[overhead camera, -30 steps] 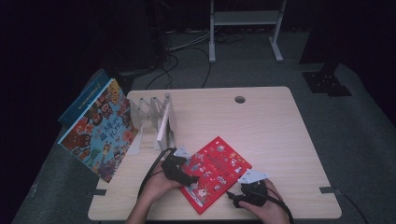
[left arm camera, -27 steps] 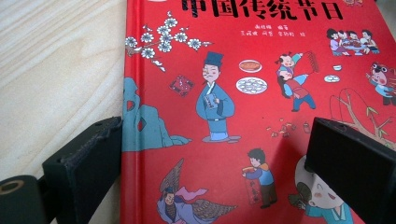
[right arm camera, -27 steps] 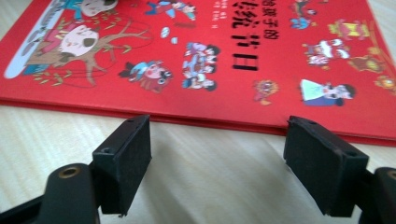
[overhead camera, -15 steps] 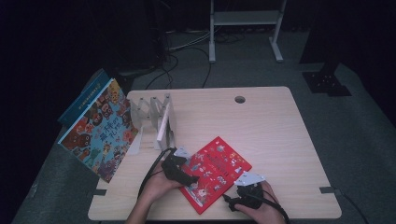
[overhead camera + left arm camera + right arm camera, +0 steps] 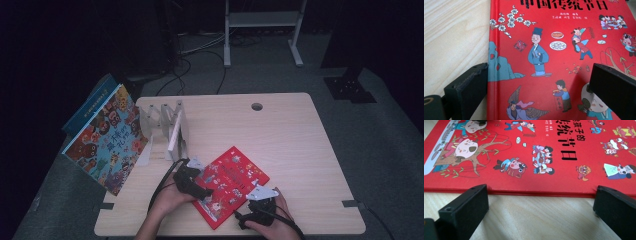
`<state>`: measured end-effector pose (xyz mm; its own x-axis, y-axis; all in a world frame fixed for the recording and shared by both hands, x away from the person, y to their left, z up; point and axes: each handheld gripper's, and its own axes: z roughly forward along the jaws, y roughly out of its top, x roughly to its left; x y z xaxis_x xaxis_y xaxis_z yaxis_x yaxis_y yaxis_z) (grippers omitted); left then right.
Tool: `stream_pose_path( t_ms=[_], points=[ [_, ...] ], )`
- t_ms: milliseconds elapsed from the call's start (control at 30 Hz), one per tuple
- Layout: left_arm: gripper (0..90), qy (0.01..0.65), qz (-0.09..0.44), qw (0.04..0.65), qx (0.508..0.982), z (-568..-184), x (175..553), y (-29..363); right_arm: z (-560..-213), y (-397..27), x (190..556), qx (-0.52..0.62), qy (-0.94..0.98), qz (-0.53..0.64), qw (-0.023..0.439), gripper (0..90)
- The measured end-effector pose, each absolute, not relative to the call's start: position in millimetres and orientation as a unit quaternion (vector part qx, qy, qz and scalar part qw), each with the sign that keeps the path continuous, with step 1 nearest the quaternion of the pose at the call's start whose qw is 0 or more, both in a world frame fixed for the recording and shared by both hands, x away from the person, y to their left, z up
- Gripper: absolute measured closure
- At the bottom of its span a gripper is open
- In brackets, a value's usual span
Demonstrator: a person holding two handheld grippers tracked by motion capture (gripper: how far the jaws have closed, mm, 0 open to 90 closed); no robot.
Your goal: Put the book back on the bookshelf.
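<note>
Jaws of the right gripper [image 5: 248, 210] have just been opening and now stand spread wide with nothing between them, just short of the near edge of the red book [image 5: 230, 185], which lies flat and askew on the table [image 5: 300, 145] near its front edge. Left gripper [image 5: 200, 192] sits over the book's left edge, jaws spread, one over bare wood and one over the cover, pinching nothing.
</note>
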<state>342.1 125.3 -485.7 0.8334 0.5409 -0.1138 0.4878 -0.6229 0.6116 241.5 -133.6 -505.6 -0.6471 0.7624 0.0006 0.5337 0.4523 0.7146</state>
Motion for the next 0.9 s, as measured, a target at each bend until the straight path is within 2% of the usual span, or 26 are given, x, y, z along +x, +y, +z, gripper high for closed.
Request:
stream_pose_path(
  t_ms=[400, 900],
  points=[
    [1.6, 0.286, 0.036, 0.314, 0.905, -483, 344, 123, -506, -132, 241, 0.395, 0.833, 0.350, 0.166, 0.0],
    [1.6, 0.277, 0.057, 0.332, 0.900, -472, 359, 99, -506, -132, 241, 0.395, 0.833, 0.350, 0.166, 0.0]
  ],
)
